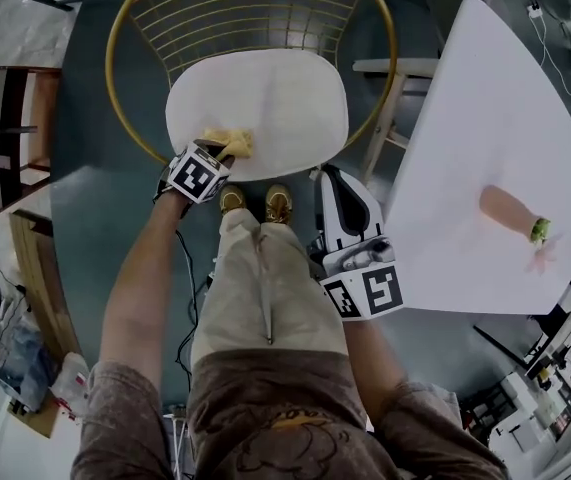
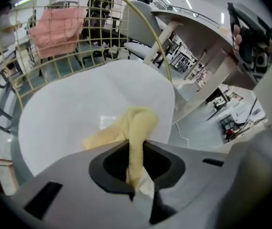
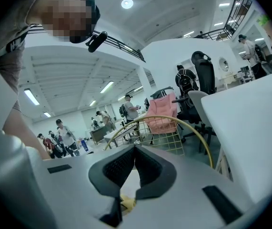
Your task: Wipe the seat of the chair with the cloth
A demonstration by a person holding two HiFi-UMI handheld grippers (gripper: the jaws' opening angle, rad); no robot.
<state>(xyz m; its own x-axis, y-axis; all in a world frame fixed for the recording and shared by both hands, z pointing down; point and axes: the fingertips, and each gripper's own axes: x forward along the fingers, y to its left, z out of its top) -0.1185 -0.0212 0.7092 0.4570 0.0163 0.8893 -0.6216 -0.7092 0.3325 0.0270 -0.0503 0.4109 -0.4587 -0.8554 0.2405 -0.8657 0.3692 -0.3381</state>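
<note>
The chair has a white seat (image 1: 265, 103) and a gold wire back (image 1: 255, 8). A yellow cloth (image 1: 233, 144) lies on the seat's front left edge. My left gripper (image 1: 220, 152) is shut on the cloth and holds it against the seat. In the left gripper view the cloth (image 2: 132, 125) runs from between the jaws of the left gripper (image 2: 135, 173) out onto the seat (image 2: 78, 109). My right gripper (image 1: 327, 175) hangs beside the person's right leg, just off the seat's front right corner, touching nothing. In its own view the right gripper (image 3: 135, 149) has its jaws pressed together, empty.
A white table (image 1: 485, 118) stands close on the right, bearing a pink-orange object with a green end (image 1: 513, 213). Its leg frame (image 1: 385, 128) sits next to the chair. The person's shoes (image 1: 255, 203) stand at the seat's front. Wooden furniture (image 1: 25, 138) lines the left.
</note>
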